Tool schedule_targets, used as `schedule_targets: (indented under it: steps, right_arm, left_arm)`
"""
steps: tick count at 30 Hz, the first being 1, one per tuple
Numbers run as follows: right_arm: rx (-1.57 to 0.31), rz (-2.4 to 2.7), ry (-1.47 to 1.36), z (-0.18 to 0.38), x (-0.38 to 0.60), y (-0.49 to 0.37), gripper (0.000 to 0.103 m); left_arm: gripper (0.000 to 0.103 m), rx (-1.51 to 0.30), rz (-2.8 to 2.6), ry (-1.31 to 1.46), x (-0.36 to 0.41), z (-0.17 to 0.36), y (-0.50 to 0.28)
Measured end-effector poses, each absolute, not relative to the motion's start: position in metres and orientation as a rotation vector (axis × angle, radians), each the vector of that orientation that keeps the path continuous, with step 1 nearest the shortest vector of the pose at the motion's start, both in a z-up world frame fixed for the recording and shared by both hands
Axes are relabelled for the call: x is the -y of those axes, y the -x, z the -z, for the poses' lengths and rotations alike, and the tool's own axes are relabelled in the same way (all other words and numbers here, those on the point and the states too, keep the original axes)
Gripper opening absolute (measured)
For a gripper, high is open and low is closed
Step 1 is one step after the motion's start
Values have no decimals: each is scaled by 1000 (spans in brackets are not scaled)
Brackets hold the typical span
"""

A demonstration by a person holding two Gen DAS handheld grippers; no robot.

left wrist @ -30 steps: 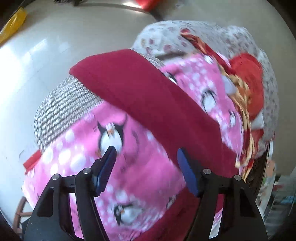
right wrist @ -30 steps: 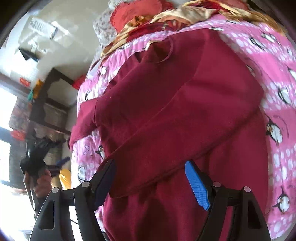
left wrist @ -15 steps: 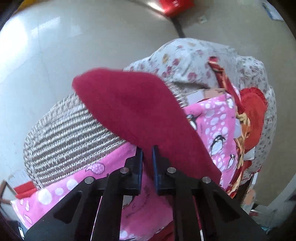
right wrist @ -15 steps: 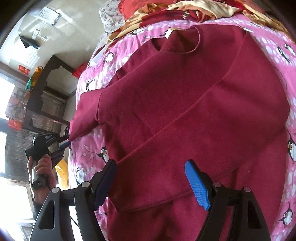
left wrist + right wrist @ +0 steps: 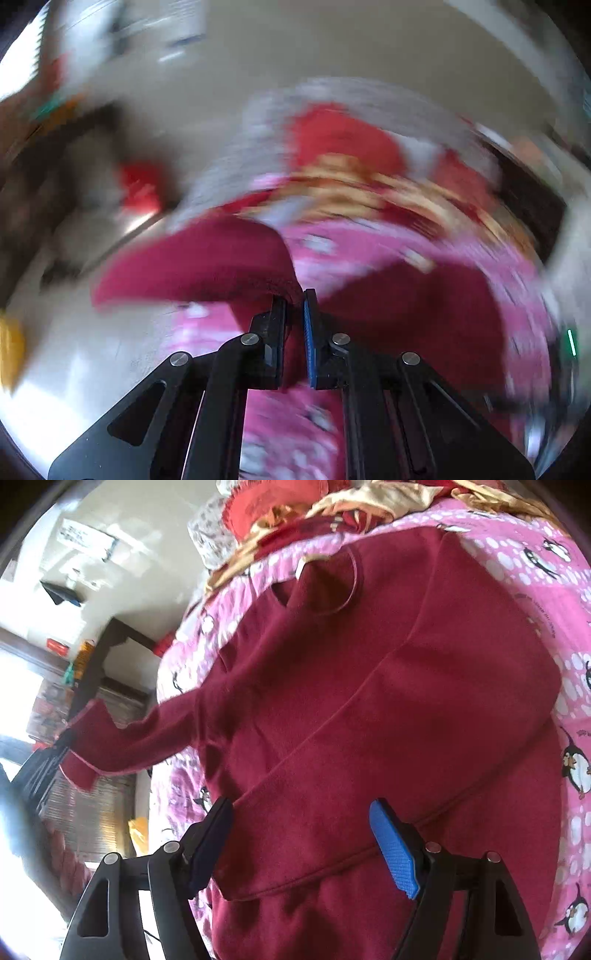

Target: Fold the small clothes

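Pink penguin blanket (image 5: pixel 532 602) covered the bed, pale floor beyond. Left wrist view, blurred: left gripper (image 5: pixel 294 306) clamped on the maroon top's sleeve (image 5: pixel 207 266), lifted off the blanket. Right wrist view: maroon top (image 5: pixel 388 709) lay flat on the blanket, sleeve (image 5: pixel 147 734) stretched outward; right gripper (image 5: pixel 301 834) jaws apart, empty, over the hem, nearer the body.

motion blur smears the bed (image 5: pixel 424 251) and floor (image 5: pixel 92 354) in the left wrist view; the maroon top (image 5: pixel 369 701) runs past the bottom edge in the right wrist view.
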State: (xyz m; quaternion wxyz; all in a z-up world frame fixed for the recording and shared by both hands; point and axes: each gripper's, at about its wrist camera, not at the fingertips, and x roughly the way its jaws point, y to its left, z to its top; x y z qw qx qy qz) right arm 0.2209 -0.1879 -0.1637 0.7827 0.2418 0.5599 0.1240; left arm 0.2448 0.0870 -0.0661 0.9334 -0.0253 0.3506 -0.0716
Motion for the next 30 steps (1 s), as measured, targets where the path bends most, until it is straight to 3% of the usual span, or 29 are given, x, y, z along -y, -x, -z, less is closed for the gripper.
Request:
schedule_targets:
  steps: [3,6,9,12,14,19,25,27,28,30]
  right_arm:
    - [-1180,-269,-560,163,206,-214,75]
    - [-1161,-246,-615,168,229,-206,75]
    - [-1144,-222,-682,178,255,-199,75]
    - [-1148,-205,-742,189,276,-195,75]
    - [-1140,-208,-771,191,287,-193,75]
    - [-1128,-266,-811,193,296,-203,83]
    - [-1176,-242,-753,204,286,-254,82]
    - [-1234,-200,-747,215,285,-272,65]
    - [-1252,-210,-737,219,281,-279,39]
    - [-1267,-227,-702,218,275,-284,22]
  left_arm:
    - [8,-756,352,-110,-18,86,-218]
    - [8,-886,487,-244,38,139,-206]
    - [9,-1042,526,-276,58,190,-206]
    - [11,-1107,525,-277,55,207,-193]
    - [18,-1088,555,-246,45,197,-181]
    - [50,-1098,558,-87,4,169,-171]
    - [51,-1235,345,191,-47,181,-217]
    - [51,-1274,284,232,-52,186,-231]
    - [51,-1290,270,258,-54,190,-238]
    - [51,-1312,246,284,-56,193,-246]
